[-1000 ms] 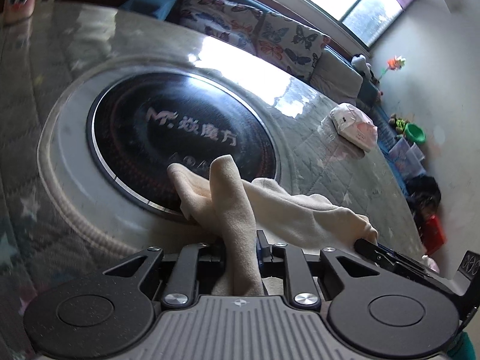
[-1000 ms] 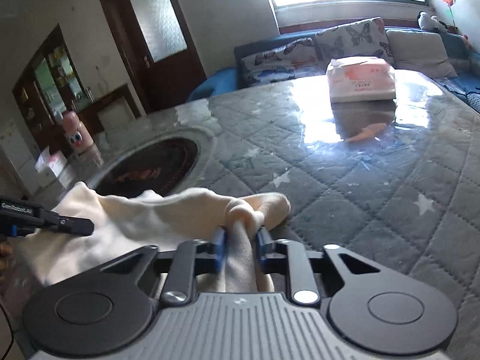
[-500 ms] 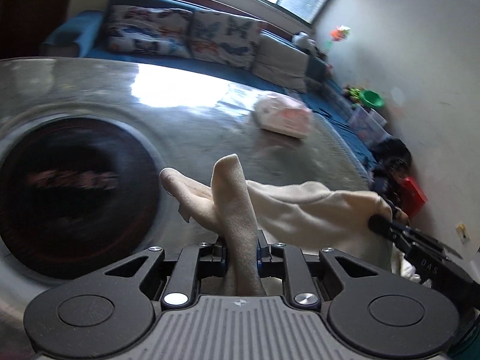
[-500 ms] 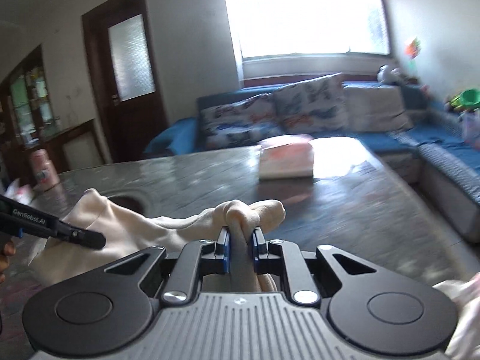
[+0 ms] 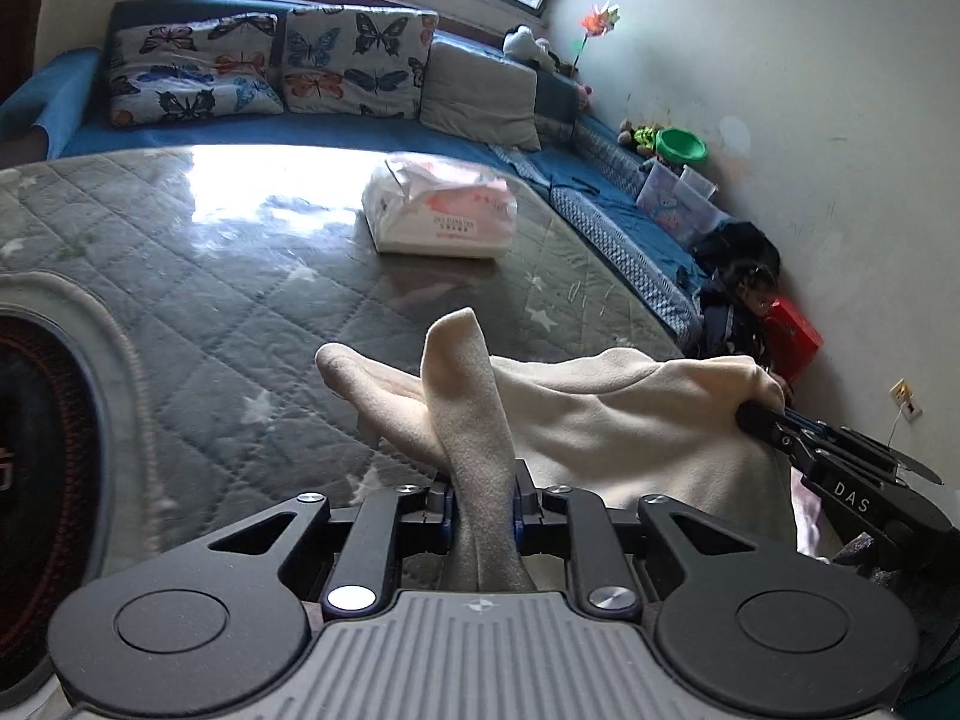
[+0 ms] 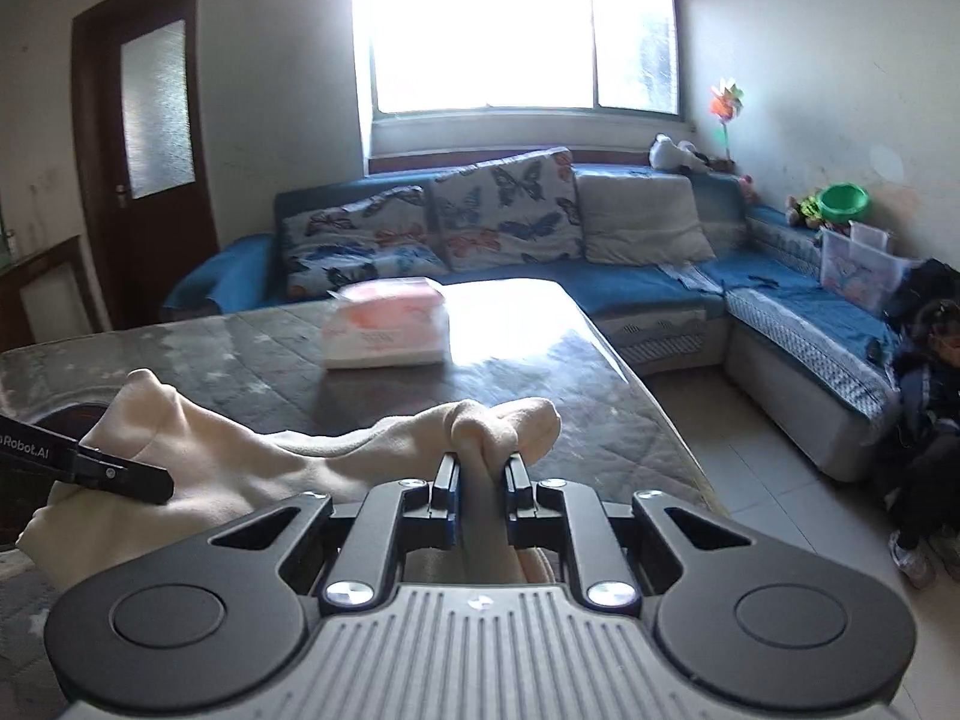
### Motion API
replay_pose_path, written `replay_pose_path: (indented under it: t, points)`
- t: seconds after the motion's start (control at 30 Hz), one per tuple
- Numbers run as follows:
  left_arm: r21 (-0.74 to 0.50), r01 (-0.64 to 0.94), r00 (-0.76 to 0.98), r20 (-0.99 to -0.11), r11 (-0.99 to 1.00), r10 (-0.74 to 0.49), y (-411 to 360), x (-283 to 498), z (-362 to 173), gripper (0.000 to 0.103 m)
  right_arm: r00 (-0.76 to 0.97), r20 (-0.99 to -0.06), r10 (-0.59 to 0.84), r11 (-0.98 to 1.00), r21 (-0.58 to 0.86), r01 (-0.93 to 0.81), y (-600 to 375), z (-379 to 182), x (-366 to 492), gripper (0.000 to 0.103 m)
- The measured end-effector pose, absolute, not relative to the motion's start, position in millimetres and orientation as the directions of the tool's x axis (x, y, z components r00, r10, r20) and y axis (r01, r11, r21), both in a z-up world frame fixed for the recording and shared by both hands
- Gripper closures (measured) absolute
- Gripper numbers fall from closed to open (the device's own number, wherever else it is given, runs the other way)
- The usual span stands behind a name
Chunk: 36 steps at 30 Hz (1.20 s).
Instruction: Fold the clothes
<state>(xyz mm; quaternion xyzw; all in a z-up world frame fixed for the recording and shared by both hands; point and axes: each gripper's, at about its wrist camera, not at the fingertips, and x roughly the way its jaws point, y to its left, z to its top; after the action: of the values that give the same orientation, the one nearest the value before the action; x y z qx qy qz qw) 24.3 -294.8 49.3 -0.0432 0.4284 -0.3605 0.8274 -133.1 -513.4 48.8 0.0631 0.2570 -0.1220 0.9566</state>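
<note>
While the left gripper clamps one bunched edge of the cream fleece garment, the right gripper pinches another above the grey quilted table.

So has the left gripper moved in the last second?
Yes. The left gripper swung away from the dark round hob, now at the left edge, toward the tissue pack.

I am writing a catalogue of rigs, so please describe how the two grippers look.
Both look alike: the left gripper and right gripper have matte black linkage arms with silver screws, blue-edged pads, round black discs and a ribbed grey body. White lettering marks their sides.
</note>
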Motion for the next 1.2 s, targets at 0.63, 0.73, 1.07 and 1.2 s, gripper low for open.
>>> replay_pose_path:
  t: [0.63, 0.73, 1.07, 1.2]
  points:
    - [-0.301, 0.526, 0.402, -0.736, 0.795, -0.545, -301, 31, 26, 0.062, 0.774, -0.57, -0.274, 0.941, 0.009, 0.339, -527, 9, -120, 0.076]
    - [-0.288, 0.526, 0.411, -0.737, 0.8, -0.536, -301, 31, 26, 0.059, 0.797, -0.541, -0.27, 0.945, 0.01, 0.327, -519, 17, -126, 0.074]
    - [-0.255, 0.519, 0.438, -0.74, 0.816, -0.51, -298, 27, 26, 0.048, 0.814, -0.552, -0.18, 0.971, 0.032, 0.236, -490, 11, -136, 0.071]
    - [-0.234, 0.52, 0.45, -0.742, 0.821, -0.497, -298, 24, 27, 0.045, 0.804, -0.568, -0.176, 0.966, 0.055, 0.251, -493, 2, -135, 0.071]
